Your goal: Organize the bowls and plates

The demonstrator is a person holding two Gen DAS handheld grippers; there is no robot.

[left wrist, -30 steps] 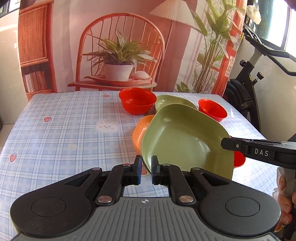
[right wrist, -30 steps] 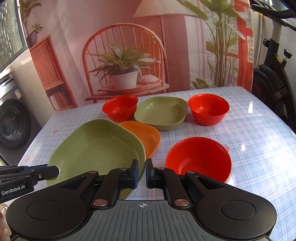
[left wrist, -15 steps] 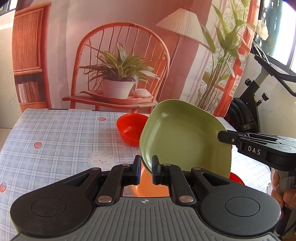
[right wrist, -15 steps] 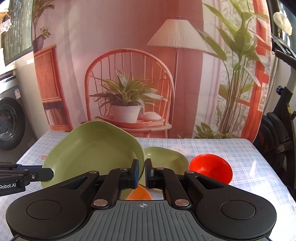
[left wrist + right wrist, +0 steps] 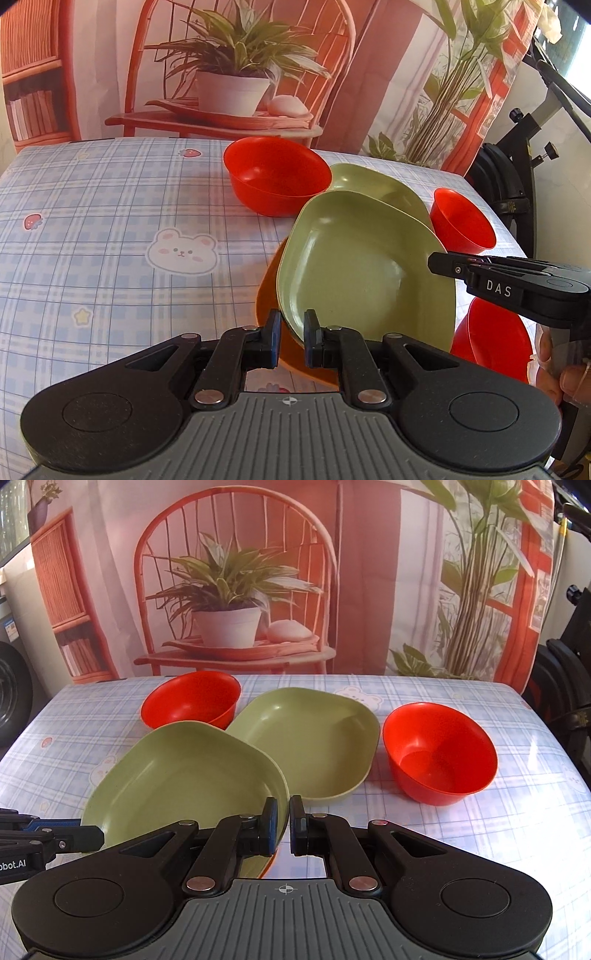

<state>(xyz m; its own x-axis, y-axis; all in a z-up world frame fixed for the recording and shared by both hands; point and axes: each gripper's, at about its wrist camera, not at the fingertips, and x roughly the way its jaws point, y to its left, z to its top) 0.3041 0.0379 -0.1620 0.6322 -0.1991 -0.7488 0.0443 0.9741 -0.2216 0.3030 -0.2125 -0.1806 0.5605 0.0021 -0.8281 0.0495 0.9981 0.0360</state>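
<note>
Item in hand: one olive-green, rounded-square shallow plastic plate (image 5: 354,266), carried between both grippers and tilted. The left gripper (image 5: 290,338) is clenched on its near rim; the right gripper (image 5: 282,825) is clenched on the opposite rim. Landmark: a second olive-green plate of the same shape (image 5: 314,738), resting on the blue plaid tablecloth with bear and strawberry prints (image 5: 110,229). The held plate hangs just in front of that landmark plate, overlapping its near edge in both wrist views; whether the two touch cannot be told. Directly beneath the held plate lies an orange plate (image 5: 267,295), only its edge showing. Red round plastic bowls: one (image 5: 275,175) just behind and to the left of the landmark plate, one (image 5: 439,749) just to its right, one (image 5: 495,338) in front of it and to the right, beside the person's hand (image 5: 554,373). Step judged: plate transfer for stacking, destination most likely the landmark plate (the orange plate below is the other candidate). Next move calls for levelling the plate, squaring its corners over the target, lowering until seated, then releasing both grips together.
</note>
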